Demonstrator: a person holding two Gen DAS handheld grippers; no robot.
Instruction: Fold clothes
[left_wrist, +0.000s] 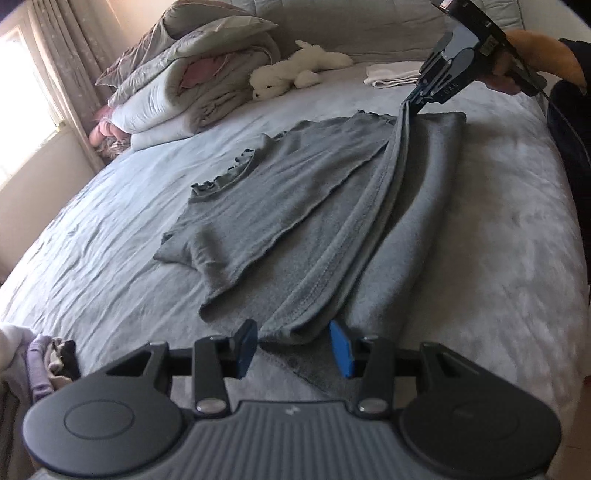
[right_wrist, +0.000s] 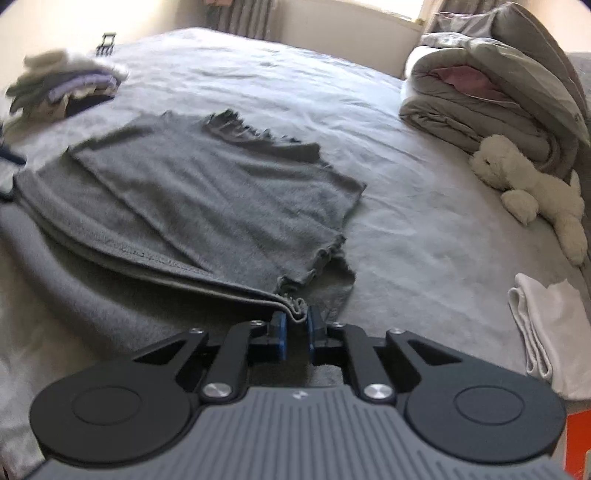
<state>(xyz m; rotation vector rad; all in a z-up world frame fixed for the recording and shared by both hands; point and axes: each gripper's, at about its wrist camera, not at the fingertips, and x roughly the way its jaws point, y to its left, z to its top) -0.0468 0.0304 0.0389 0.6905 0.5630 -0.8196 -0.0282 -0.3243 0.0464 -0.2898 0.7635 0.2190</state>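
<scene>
— The grey knitted top with the frilled neckline (left_wrist: 295, 192) lies flat on the pale blue bedsheet (left_wrist: 110, 236), one side edge lifted. The right gripper (right_wrist: 295, 320) pinches its corner; the left gripper (left_wrist: 293, 345) stands spread around the hem fold, not pressing.

— I'd close the left first, then carry both across evenly.

— Only the left view shows the person's hand (left_wrist: 532, 62); only the right shows that pinch close.

Grey knit top (left_wrist: 303, 192): soft, matt, fuzzy cloth with frilled edges, on a pale grey bedsheet (left_wrist: 110, 236) of smooth matt fabric. Beyond the top, a fluffy white plush toy (left_wrist: 295, 72). Gripper bodies matt black plastic with shiny metal screws (right_wrist: 217, 390).
</scene>
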